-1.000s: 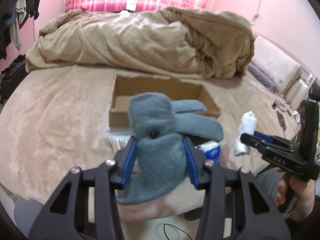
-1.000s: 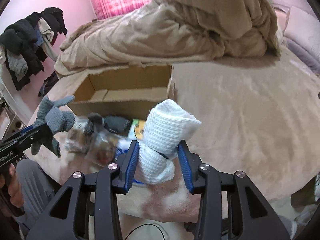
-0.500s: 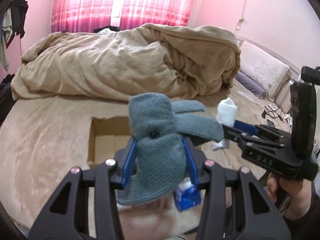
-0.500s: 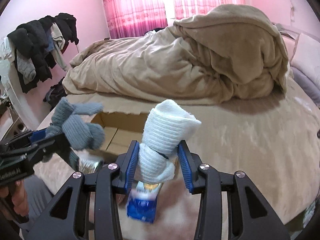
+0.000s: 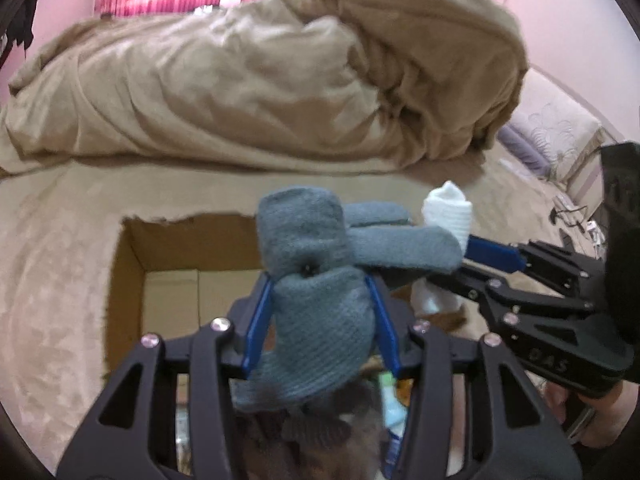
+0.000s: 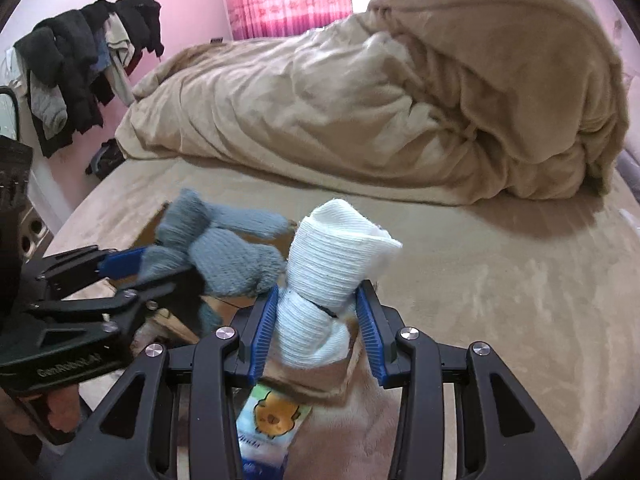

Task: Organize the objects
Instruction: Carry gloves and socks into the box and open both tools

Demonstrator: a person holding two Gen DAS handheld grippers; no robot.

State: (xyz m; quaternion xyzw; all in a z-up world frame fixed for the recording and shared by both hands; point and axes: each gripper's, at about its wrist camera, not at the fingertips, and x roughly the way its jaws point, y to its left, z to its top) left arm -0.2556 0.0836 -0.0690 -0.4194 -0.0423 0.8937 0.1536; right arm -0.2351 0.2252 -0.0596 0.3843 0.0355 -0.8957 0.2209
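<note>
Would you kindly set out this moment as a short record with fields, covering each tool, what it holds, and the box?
left tool: shut on grey glove, held above the box
right tool: shut on white sock roll, beside the glove
cardboard box: open, on the bed; the visible floor is bare
bed: tan cover, rumpled duvet behind
near edge: tissue packet, partly hidden

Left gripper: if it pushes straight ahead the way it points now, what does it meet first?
Probably the open cardboard box, just ahead of the left gripper and the grey glove it holds. Depth is unclear.
</note>
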